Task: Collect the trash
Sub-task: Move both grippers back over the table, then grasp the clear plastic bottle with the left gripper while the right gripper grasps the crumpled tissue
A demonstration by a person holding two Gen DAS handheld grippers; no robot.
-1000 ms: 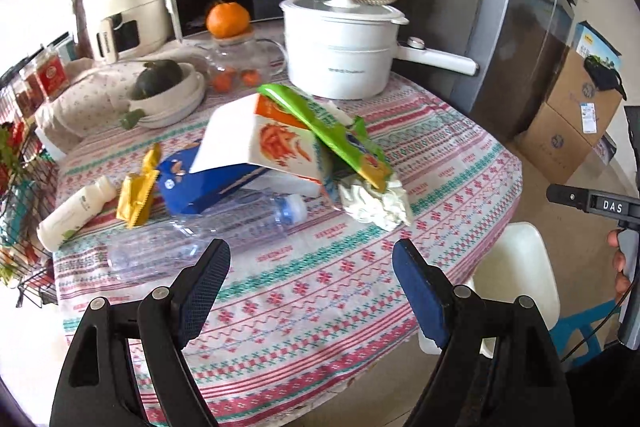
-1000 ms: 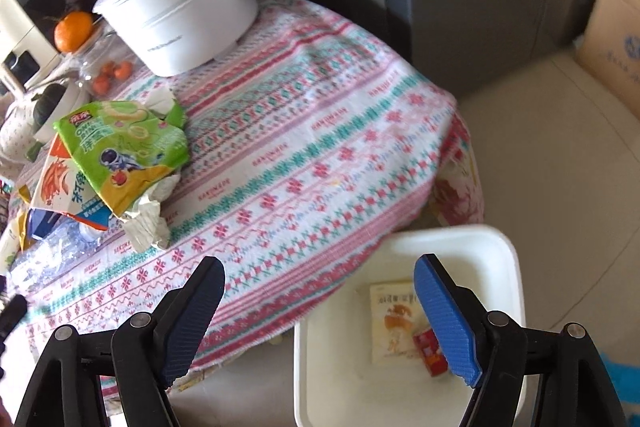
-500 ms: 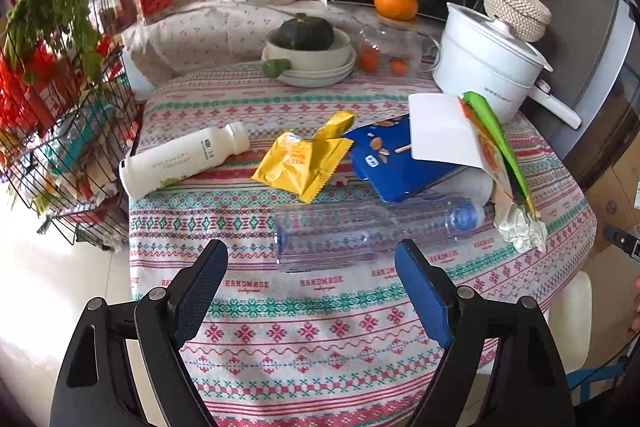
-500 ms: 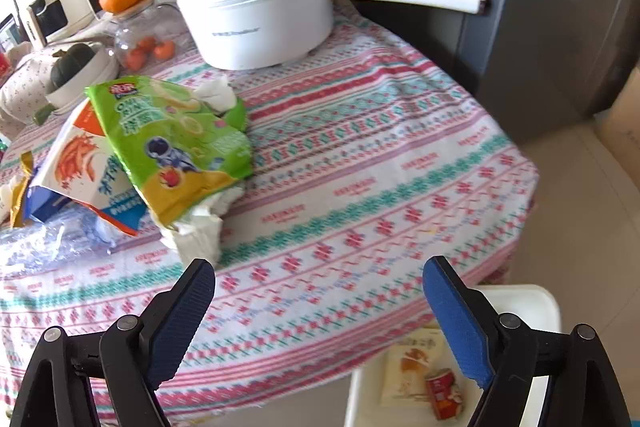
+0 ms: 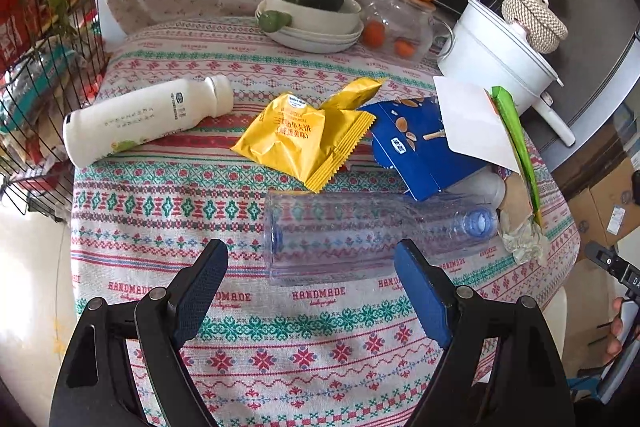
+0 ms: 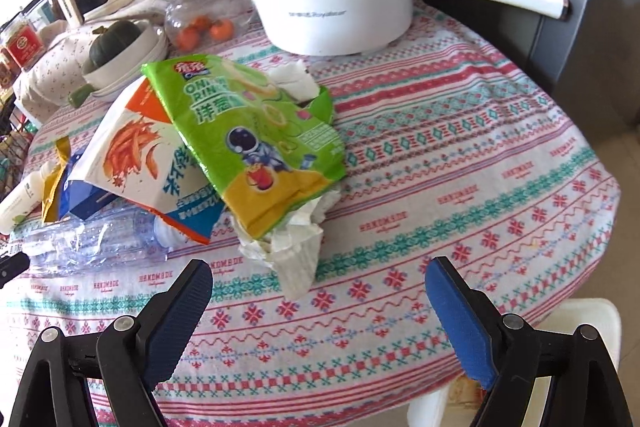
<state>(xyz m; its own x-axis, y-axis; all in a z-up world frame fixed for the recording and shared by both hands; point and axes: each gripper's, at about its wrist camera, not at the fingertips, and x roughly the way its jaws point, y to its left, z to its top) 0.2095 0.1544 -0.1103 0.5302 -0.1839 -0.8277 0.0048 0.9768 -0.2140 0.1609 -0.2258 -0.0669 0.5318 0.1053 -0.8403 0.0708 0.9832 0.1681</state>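
left gripper [image 5: 312, 287] agape, clear bottle [image 5: 372, 231] beside

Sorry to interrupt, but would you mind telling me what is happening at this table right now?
A person with tongs in each hand is collecting trash from a patterned tablecloth-covered table. Both tongs are open and hold nothing. The left tongs face the clear crushed plastic bottle; the right tongs face the crumpled white tissue under the green snack bag. The yellow wrapper and white drink bottle lie untouched.
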